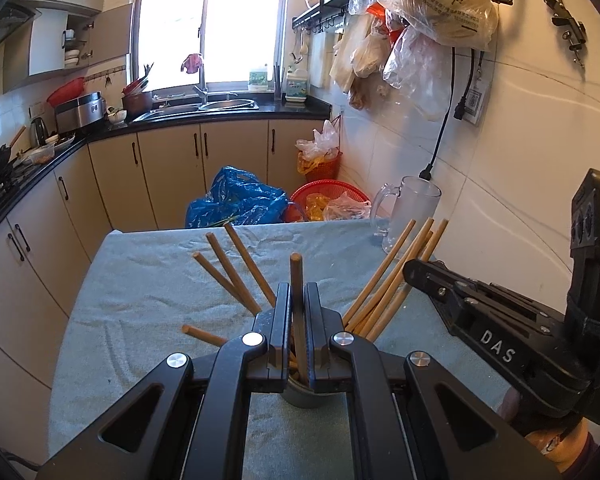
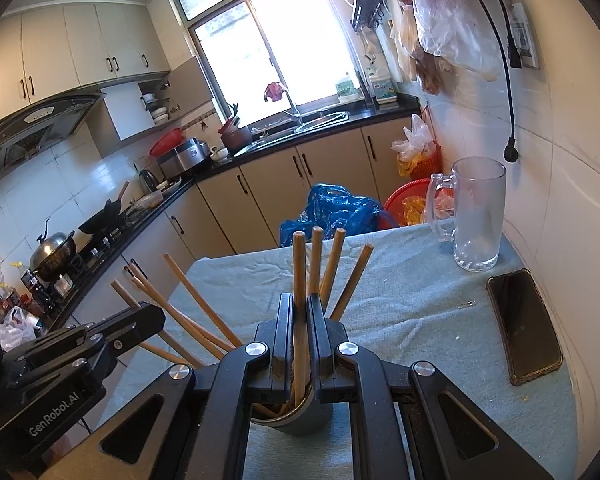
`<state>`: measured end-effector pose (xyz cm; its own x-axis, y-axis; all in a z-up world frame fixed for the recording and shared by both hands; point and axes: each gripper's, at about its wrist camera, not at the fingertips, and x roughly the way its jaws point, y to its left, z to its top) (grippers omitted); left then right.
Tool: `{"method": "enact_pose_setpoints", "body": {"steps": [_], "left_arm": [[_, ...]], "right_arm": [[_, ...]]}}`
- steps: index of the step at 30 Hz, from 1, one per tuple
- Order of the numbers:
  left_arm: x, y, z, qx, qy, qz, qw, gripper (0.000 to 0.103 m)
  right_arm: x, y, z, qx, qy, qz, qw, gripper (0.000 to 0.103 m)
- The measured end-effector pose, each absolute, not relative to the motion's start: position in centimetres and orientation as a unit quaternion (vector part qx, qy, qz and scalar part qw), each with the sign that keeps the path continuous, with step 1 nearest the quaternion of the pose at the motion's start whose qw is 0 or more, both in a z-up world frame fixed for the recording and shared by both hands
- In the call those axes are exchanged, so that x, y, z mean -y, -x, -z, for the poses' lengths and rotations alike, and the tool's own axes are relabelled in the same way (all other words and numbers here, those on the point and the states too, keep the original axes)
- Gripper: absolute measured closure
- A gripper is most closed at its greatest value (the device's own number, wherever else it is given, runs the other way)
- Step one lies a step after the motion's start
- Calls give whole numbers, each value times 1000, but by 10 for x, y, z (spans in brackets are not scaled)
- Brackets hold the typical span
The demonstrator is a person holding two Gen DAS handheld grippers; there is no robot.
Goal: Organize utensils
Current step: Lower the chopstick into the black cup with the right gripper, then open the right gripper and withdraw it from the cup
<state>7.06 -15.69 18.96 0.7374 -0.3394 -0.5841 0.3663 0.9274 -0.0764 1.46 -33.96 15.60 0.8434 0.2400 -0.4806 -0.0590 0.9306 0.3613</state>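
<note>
Left gripper (image 1: pixel 299 320) clamped on one brown wooden chopstick (image 1: pixel 296 280); right gripper (image 2: pixel 300 320) pinching another (image 2: pixel 299 264), both standing in the grey round metal holder (image 2: pixel 300 420) on the blue cloth-covered table (image 2: pixel 400 312). Likely mid-sorting: next, lifting each straight out. About ten chopsticks, one clear glass mug (image 2: pixel 478 216), one black phone (image 2: pixel 524 324).

Empty glass mug (image 2: pixel 478 216) and dark phone (image 2: pixel 525 326) on blue-grey cloth (image 2: pixel 400 312); beyond, blue bag (image 1: pixel 236 198), perhaps of greens.
</note>
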Motion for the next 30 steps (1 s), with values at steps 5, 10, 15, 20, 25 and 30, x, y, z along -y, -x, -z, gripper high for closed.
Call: {"method": "enact_pose_setpoints", "body": {"steps": [5, 10, 15, 20, 25, 30], "left_arm": [[157, -69, -189, -303, -32, 184, 935, 97], [159, -69, -190, -303, -33, 181, 935, 97], [159, -70, -190, -305, -31, 181, 934, 97], [158, -67, -191, -301, -35, 175, 937, 97], [155, -57, -197, -295, -37, 173, 939, 95], [150, -46, -203, -291, -28, 171, 941, 71]], "right_arm": [[338, -15, -154, -273, -165, -79, 945, 95], [339, -17, -150, -278, -165, -76, 943, 95], [343, -19, -149, -282, -170, -75, 941, 95], [344, -16, -153, -275, -173, -64, 943, 76], [348, -8, -164, -261, -173, -55, 948, 64], [348, 6, -176, -249, -175, -50, 951, 59]]}}
